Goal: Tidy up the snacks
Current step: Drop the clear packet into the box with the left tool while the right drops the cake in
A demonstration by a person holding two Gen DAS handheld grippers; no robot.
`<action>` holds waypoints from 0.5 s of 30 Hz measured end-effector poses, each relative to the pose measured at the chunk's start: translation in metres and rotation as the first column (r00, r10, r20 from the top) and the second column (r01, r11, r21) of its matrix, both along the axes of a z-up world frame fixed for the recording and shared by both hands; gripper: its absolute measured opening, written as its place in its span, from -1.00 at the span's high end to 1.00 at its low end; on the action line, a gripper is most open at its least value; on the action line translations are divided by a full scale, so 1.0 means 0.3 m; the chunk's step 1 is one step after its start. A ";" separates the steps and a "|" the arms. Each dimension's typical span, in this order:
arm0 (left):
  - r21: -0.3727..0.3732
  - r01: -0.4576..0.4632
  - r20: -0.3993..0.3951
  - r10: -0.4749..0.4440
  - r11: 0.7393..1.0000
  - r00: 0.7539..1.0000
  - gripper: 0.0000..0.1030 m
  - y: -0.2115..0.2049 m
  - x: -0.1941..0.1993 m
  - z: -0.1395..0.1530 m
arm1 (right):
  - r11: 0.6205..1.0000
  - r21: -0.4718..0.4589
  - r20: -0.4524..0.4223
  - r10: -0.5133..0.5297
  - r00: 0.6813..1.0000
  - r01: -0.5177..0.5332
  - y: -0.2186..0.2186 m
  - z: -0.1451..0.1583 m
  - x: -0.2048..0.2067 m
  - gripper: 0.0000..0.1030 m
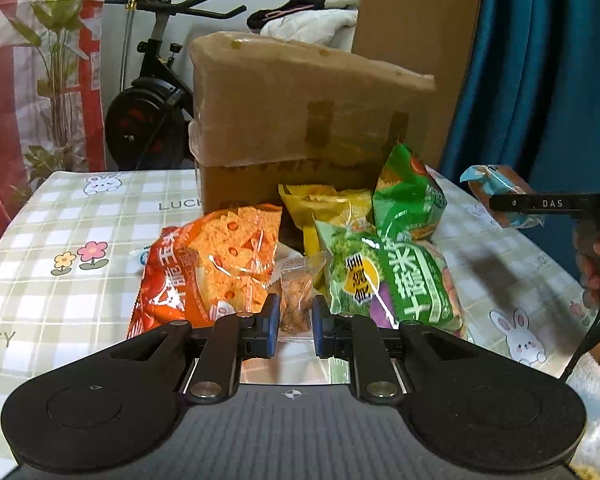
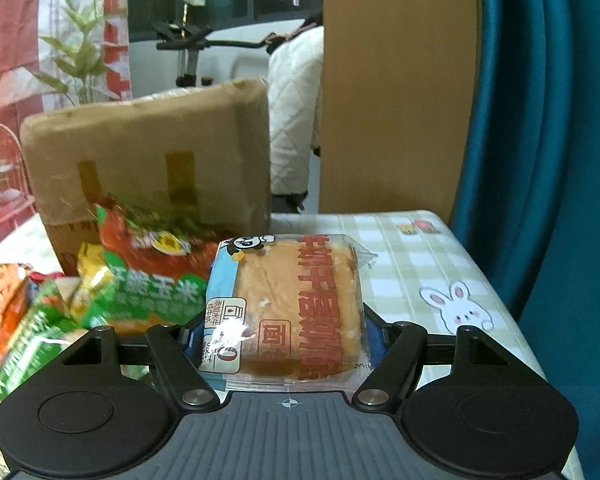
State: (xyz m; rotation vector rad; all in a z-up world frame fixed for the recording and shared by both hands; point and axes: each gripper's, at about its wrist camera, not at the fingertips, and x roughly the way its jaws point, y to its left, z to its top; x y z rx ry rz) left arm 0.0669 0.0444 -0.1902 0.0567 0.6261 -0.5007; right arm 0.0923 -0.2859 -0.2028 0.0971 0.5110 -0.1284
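A pile of snack bags lies on the checked tablecloth [image 1: 80, 220]: an orange cracker bag [image 1: 212, 268], a yellow bag [image 1: 324, 208] and two green bags [image 1: 392, 280] [image 1: 412, 196]. My left gripper [image 1: 296, 312] is shut on a small clear packet of brown snack [image 1: 298, 292] at the front of the pile. My right gripper [image 2: 284, 332] is shut on a wrapped bread packet [image 2: 296, 304] with red lettering, lifted off the table. In the left wrist view that bread packet [image 1: 500, 196] hangs at the right, beyond the pile.
A taped cardboard box [image 1: 300, 120] stands right behind the pile, its flap raised. Bare tablecloth [image 2: 412, 264] lies right of the bags. A blue curtain [image 2: 540, 120] hangs at the right, an exercise bike [image 1: 148, 112] and a plant [image 1: 56, 60] beyond the table.
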 end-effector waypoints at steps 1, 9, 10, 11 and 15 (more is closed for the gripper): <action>-0.001 -0.002 0.007 0.002 1.000 1.000 0.65 0.004 0.004 0.011 | 1.000 0.000 0.007 0.005 1.000 -0.005 0.005 0.016 0.002 -0.32; -0.024 -0.028 0.122 0.031 0.999 0.992 0.65 0.009 0.096 0.188 | 0.999 0.022 0.102 0.047 0.994 -0.050 0.002 0.173 0.043 -0.32; -0.029 -0.026 0.135 0.029 0.999 0.990 0.65 0.005 0.117 0.213 | 0.998 0.017 0.114 0.057 0.992 -0.059 0.004 0.197 0.059 -0.32; -0.030 -0.021 0.150 0.025 0.999 0.988 0.65 -0.003 0.142 0.240 | 0.998 0.008 0.125 0.067 0.990 -0.069 0.009 0.224 0.079 -0.32; -0.001 -0.002 0.218 0.002 1.000 0.976 0.65 -0.075 0.272 0.354 | 0.993 -0.011 0.191 0.121 0.974 -0.121 0.032 0.339 0.171 -0.32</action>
